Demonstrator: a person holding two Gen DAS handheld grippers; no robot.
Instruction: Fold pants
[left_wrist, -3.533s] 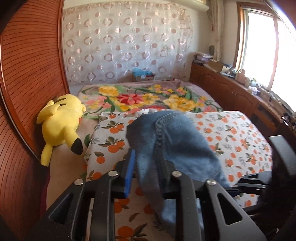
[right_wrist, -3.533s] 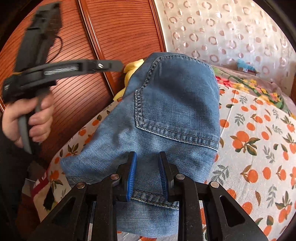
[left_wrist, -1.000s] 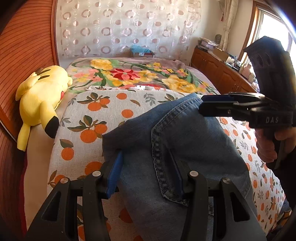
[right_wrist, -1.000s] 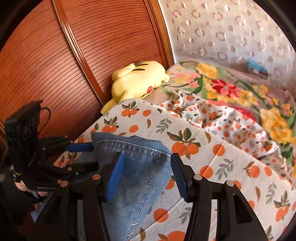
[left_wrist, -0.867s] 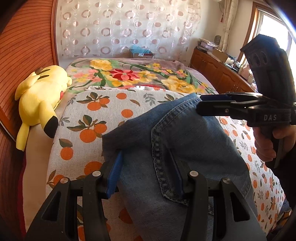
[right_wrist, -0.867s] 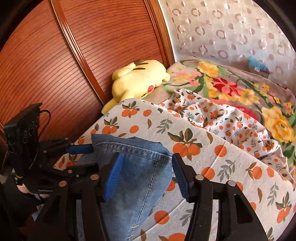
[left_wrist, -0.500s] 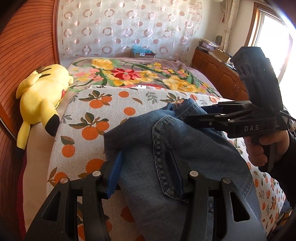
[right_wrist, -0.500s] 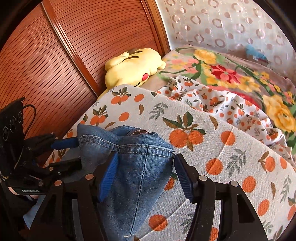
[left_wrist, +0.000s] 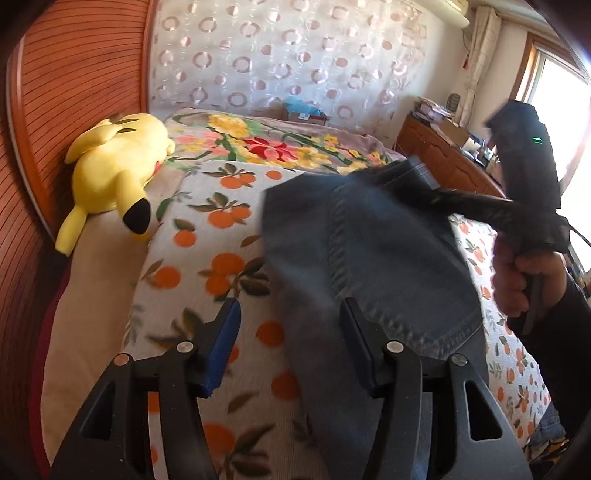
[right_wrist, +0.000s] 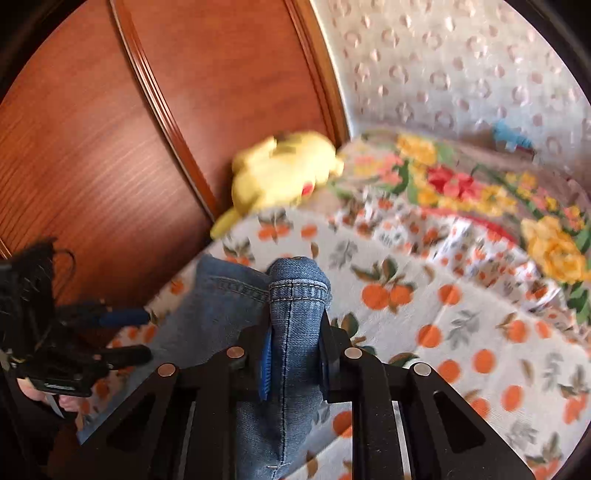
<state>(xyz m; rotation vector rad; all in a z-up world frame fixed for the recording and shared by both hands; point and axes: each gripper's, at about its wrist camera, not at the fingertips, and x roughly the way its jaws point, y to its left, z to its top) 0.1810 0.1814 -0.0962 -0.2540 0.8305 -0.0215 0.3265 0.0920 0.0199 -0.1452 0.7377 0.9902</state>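
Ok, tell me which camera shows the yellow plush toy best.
The left wrist view. There the yellow plush toy lies sharp and whole against the wooden wall, black-tipped ear and all. The right wrist view shows it too, but smeared by motion blur, with only its yellow shape and a red cheek spot readable.
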